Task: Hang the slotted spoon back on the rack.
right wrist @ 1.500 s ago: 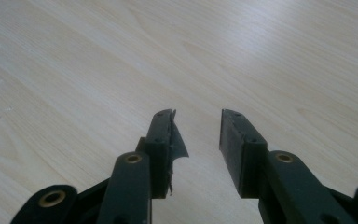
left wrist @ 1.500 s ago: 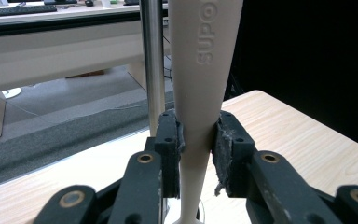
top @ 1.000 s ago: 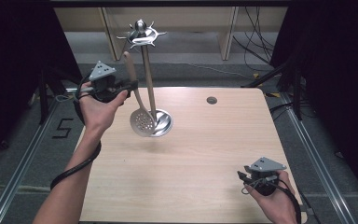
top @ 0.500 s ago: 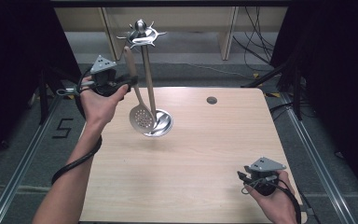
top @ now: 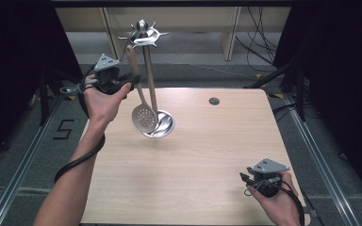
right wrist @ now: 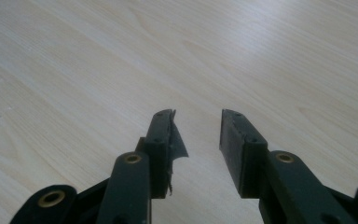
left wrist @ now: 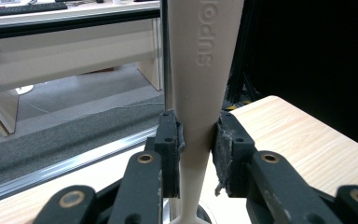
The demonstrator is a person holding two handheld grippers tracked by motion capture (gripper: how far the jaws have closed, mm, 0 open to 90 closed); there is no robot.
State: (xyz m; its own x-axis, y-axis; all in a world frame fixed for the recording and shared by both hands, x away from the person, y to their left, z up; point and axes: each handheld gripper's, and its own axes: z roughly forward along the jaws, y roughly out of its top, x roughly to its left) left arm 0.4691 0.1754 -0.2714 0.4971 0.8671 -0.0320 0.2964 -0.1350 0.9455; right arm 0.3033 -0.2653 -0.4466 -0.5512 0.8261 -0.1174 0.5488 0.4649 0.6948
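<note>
A metal utensil stand (top: 150, 80) rises from a round base (top: 165, 126) at the table's back left, with a ring of hooks (top: 143, 34) on top. A slotted spoon (top: 143, 117) with a beige handle (left wrist: 203, 56) hangs upright just left of the pole, its head a little above the base. My left gripper (top: 128, 85) is shut on that handle, and in the left gripper view both pads of the left gripper (left wrist: 196, 135) press its narrow neck. The handle's top end lies close under the hooks. My right gripper (top: 245, 179) rests low at the front right, the right gripper (right wrist: 196, 126) open over bare wood.
The wooden table (top: 207, 155) has a small dark round cap (top: 214, 100) near its back edge. Behind the table stand pale wooden furniture legs (top: 228, 33) and loose cables (top: 259, 28). Metal rails run along the floor on both sides.
My left gripper has risen slightly with the spoon, bringing the handle's top closer to the hooks. The right gripper has stayed where it was.
</note>
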